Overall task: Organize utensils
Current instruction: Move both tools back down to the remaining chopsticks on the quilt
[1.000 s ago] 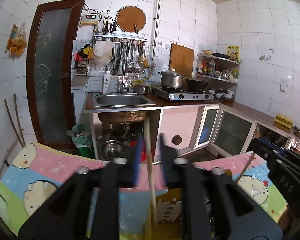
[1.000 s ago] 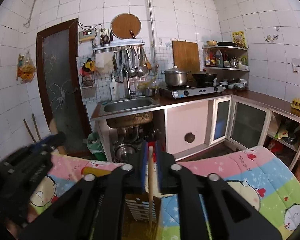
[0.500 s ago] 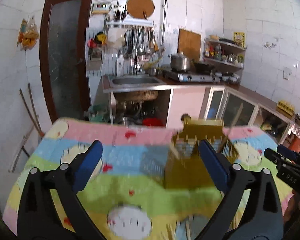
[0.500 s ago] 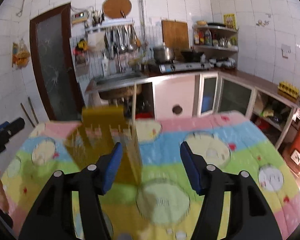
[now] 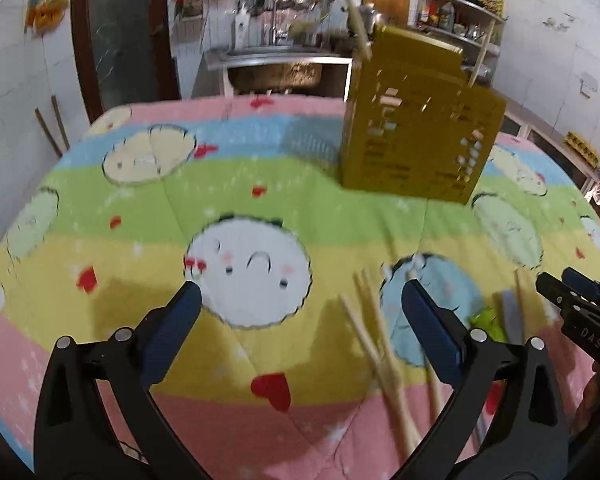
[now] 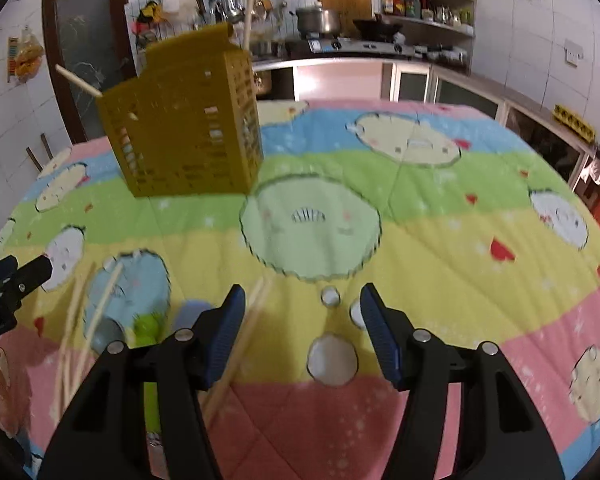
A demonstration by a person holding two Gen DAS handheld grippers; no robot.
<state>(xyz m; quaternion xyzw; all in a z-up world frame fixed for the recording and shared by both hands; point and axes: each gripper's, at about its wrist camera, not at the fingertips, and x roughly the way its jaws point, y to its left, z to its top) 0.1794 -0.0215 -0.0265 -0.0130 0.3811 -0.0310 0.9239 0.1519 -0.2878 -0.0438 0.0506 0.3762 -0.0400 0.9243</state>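
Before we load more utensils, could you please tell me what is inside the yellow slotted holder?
Two chopsticks stick out of the yellow slotted holder, leaning apart. Their lower ends, and anything else inside, are hidden by its walls.

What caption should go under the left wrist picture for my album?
Open tongs hover over a cartoon quilt, loose chopsticks nearby, yellow basket behind.

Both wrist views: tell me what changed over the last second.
A second ago each tool was shut on a pale wooden chopstick above the holder. Now both chopsticks stand in the perforated yellow plastic utensil holder; the left tool is wide open, the right tool partly open, both empty and lowered toward the loose wooden chopsticks on the cartoon-print quilt. Holder and quilt stayed put.
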